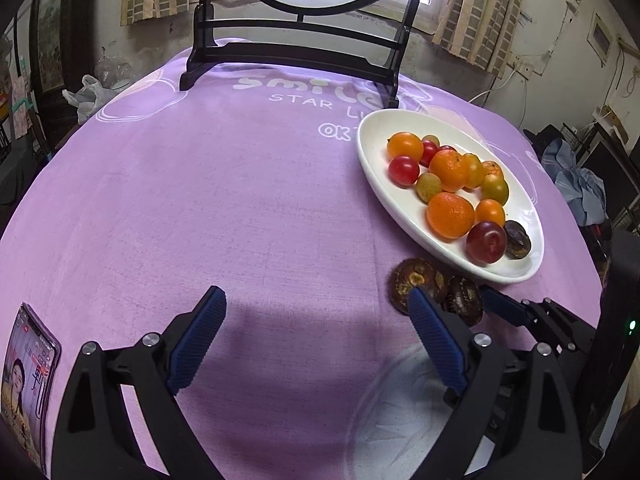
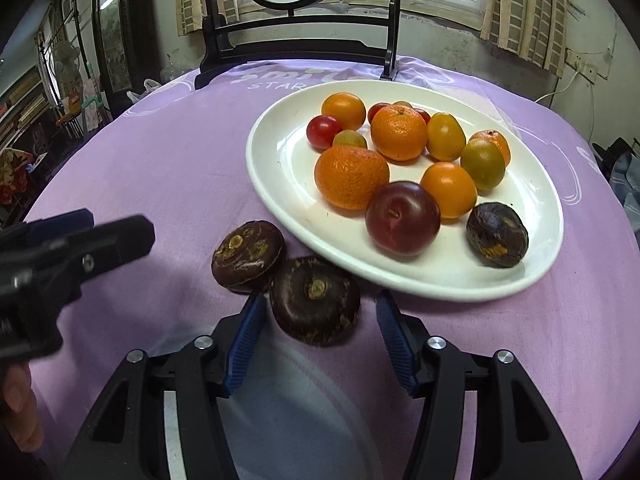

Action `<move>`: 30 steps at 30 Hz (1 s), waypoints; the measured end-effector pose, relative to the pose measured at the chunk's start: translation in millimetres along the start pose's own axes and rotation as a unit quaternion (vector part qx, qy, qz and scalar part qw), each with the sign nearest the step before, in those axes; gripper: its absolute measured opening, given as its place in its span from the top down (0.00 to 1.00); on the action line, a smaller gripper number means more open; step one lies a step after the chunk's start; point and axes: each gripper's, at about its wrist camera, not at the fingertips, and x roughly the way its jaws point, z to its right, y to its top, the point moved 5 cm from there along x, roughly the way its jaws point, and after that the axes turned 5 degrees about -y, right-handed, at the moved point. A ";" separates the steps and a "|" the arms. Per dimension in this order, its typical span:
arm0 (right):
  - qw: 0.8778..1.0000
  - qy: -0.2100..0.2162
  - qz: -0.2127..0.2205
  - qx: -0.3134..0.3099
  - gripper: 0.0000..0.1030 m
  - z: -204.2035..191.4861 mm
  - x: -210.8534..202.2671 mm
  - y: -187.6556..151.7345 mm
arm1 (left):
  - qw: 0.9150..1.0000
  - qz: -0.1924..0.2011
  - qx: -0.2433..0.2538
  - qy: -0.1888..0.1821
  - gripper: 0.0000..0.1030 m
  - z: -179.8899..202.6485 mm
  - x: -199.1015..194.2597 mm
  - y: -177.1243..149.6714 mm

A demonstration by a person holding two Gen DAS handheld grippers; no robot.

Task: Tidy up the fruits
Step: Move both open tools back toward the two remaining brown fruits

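A white oval plate (image 2: 280, 168) (image 1: 372, 160) holds oranges, small tomatoes, a dark red plum (image 2: 402, 218) and one dark brown water chestnut (image 2: 497, 235). Two more water chestnuts lie on the purple cloth by the plate's near rim: one (image 2: 248, 256) (image 1: 416, 280) to the left, one (image 2: 315, 300) (image 1: 464, 300) nearer. My right gripper (image 2: 320, 310) is open, its blue pads either side of the nearer chestnut, not touching it. My left gripper (image 1: 316, 300) is open and empty, over bare cloth left of the chestnuts; it shows at the left of the right wrist view (image 2: 76, 236).
A black wooden stand (image 1: 296, 52) with a round painted panel stands at the table's far edge. A phone (image 1: 28, 380) lies at the near left. A white printed patch on the cloth (image 2: 280, 400) is under the right gripper. The table drops off to clutter on both sides.
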 end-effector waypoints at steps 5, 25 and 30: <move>1.000 0.000 0.002 -0.010 0.59 -4.4 -4.4 -1.3 | 1.000 -0.002 0.004 0.002 0.13 0.7 1.6 -0.9; 0.998 0.038 0.020 0.055 0.59 64.8 -56.2 -48.0 | 0.997 0.005 0.075 0.008 0.12 36.2 9.0 -17.6; 0.997 0.046 0.029 0.050 0.59 63.0 -65.1 -46.5 | 0.996 -0.024 0.090 0.008 0.12 53.4 26.0 -23.7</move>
